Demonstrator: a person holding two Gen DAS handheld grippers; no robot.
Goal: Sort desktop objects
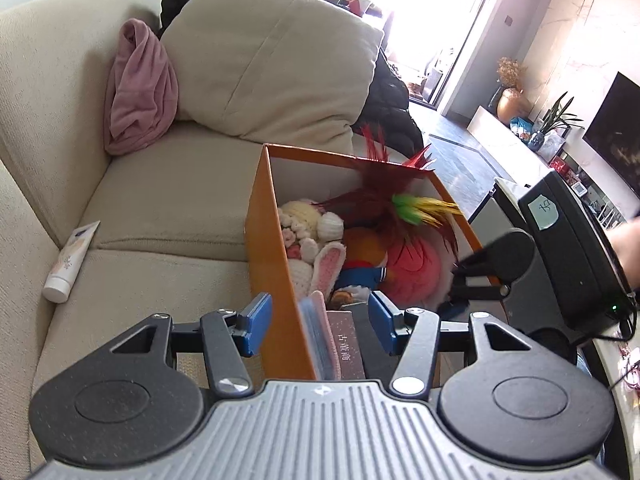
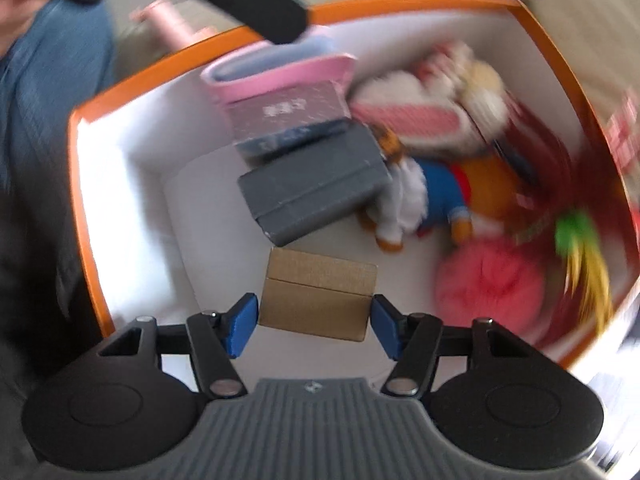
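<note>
Box: an orange box (image 1: 266,248) with white inside walls sits on a beige sofa (image 1: 168,200).
Contents: plush toys (image 2: 436,196), books (image 2: 288,120), a grey case (image 2: 316,188), a small cardboard carton (image 2: 316,296).
Left gripper (image 1: 316,322): released, jaws straddling the box's near wall, not pressing it.
Right gripper (image 2: 314,326): released, blue pads either side of the carton, narrow gaps showing.

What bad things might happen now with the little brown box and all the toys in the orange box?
The right tool is open around the small cardboard box, so it may tip or land crooked beside the grey case. The orange box sits on a soft sofa with the left tool straddling its wall; a bump might tilt it.
</note>
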